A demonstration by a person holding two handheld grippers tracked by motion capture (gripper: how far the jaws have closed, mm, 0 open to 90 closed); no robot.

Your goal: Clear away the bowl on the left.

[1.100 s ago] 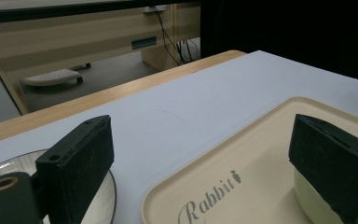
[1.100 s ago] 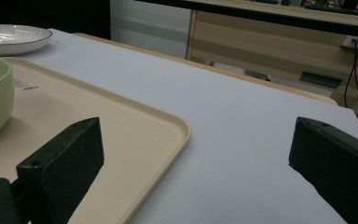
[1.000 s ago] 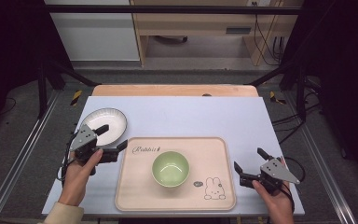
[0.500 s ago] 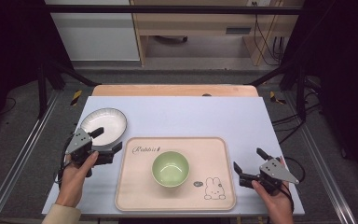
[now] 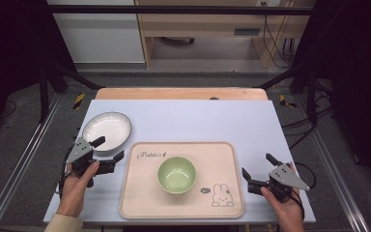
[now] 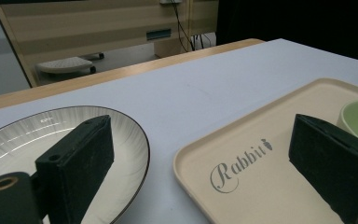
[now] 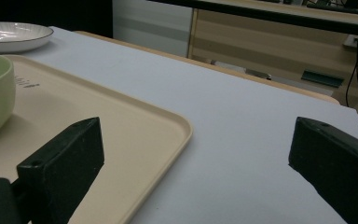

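A pale grey bench (image 5: 183,118) with a wooden strip along its far edge is seen on a grey floor, with dark frame legs at both sides; behind it stand a white cabinet and a light wooden desk with cables hanging at its right.

A beige tray (image 5: 222,159) lies at the near middle of the bench, its long axis running left to right and its "Rabbit" lettering at the far left corner. A green bowl (image 5: 177,174) stands upright in the tray's middle, mouth upward. A white plate (image 5: 107,129) with a dark rim rests flat on the bench, just beyond the tray's far left corner.

The left tongs (image 5: 107,151) are held spread, one jaw over the plate's near edge and the other at the tray's left rim, nothing pinched. The right tongs (image 5: 259,166) are held spread and empty, near the tray's right edge.
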